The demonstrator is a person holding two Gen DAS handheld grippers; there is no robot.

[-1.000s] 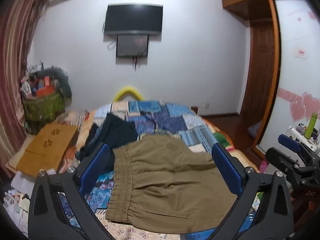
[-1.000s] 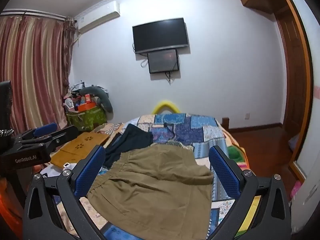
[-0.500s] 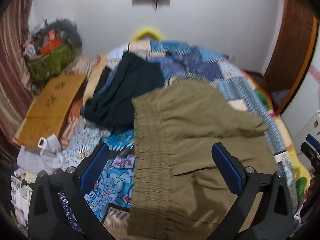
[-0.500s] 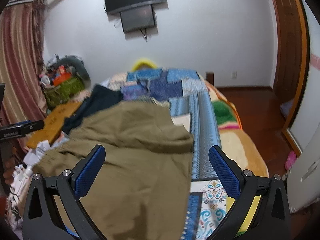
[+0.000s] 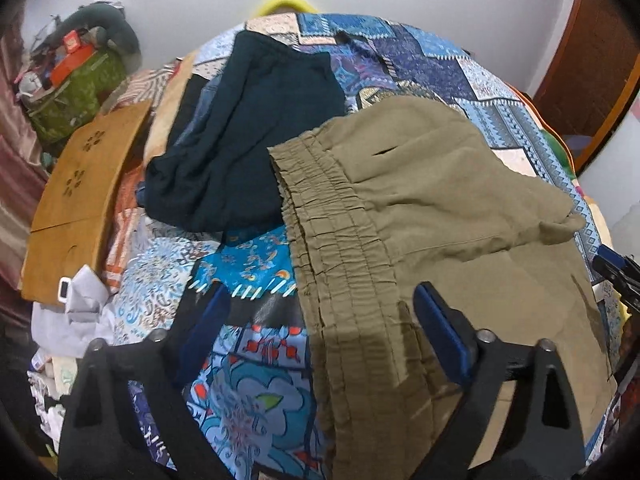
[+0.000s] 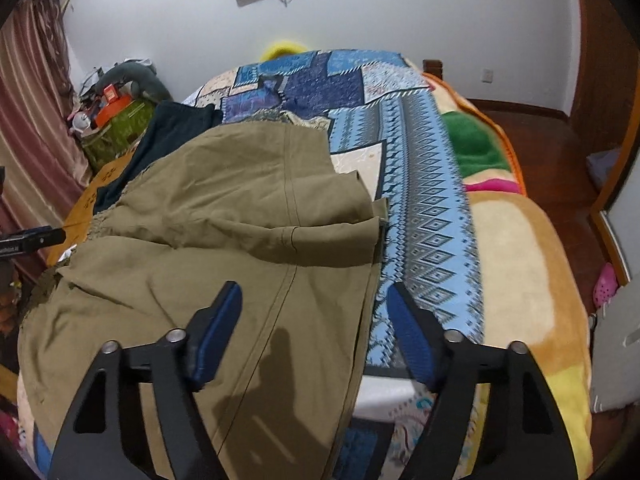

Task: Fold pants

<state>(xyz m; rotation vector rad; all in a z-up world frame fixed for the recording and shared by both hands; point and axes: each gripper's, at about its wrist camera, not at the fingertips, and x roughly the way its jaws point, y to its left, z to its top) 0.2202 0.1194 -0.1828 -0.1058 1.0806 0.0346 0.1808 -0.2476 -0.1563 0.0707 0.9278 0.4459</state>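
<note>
Left wrist view first: the left gripper (image 5: pixel 316 320) hung low over the bed (image 5: pixel 248 396) with its blue pads spread wide and nothing between them. The olive pants (image 5: pixel 424 216) lay flat on the patchwork quilt (image 5: pixel 400 56), straight ahead of the gripper and out to its right. Their gathered elastic waistband (image 5: pixel 336 240) ran forward from between the jaws, with the right pad over the cloth and the left pad over bare quilt. Ahead and to the left of the gripper, a dark garment (image 5: pixel 248 136) sat against the far end of the waistband, partly tucked under it. Further left, off the bed's edge, a wooden board (image 5: pixel 84 192) leaned beside crumpled white paper (image 5: pixel 76 312), and a green bag (image 5: pixel 76 96) full of clutter stood beyond. The tip of the right gripper (image 5: pixel 616 272) peeked in at the far right.

Right wrist view: the right gripper (image 6: pixel 316 336) was likewise spread wide and empty, poised over the leg end of the pants (image 6: pixel 224 240). One leg was doubled back over the other just ahead of it, and the hem edge passed between the jaws, so the left pad was over cloth and the right pad over the blue diamond-patterned quilt strip (image 6: pixel 424 208). To the right lay a fleecy orange blanket (image 6: pixel 520 264).
</note>
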